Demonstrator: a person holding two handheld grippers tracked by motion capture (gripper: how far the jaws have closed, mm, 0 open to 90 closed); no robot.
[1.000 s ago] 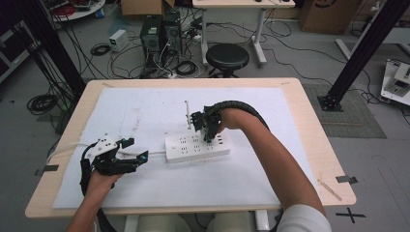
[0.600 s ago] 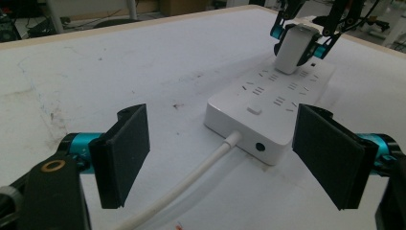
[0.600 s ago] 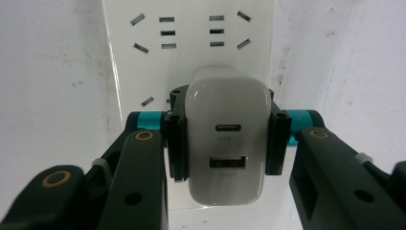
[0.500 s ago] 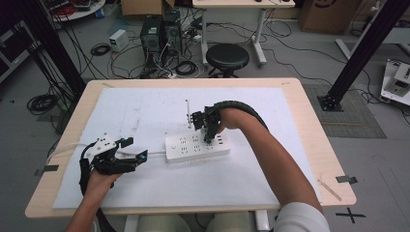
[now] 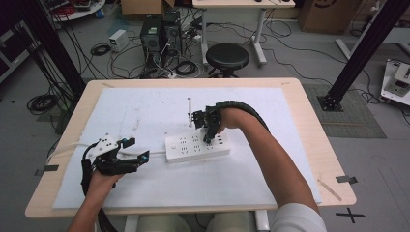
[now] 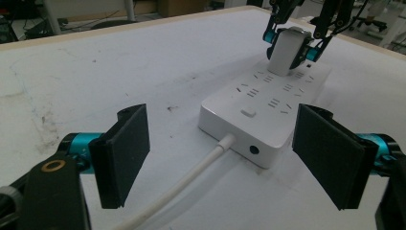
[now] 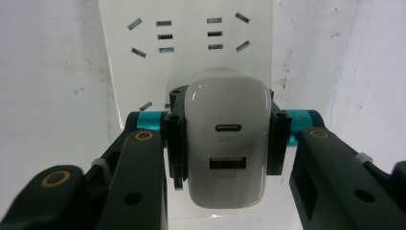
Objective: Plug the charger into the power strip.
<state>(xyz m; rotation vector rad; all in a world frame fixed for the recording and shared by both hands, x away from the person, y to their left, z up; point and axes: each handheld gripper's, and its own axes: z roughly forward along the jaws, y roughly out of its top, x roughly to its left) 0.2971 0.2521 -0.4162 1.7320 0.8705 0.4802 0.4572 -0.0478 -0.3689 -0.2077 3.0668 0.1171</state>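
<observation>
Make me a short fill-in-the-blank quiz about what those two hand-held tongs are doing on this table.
1. The right tongs are shut on a white ____ with two ports.
2. That item stands on top of the white ____, among its sockets.
3. The left tongs stand ____, with nothing between their pads.
4. The white cable leaves the strip's end that faces the ____ tongs.

Missing words: charger; power strip; open; left

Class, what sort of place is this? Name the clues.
Probably a robotics lab: computer towers and loose cables on the floor, black frame struts, and a table set up for gripper work.
</observation>
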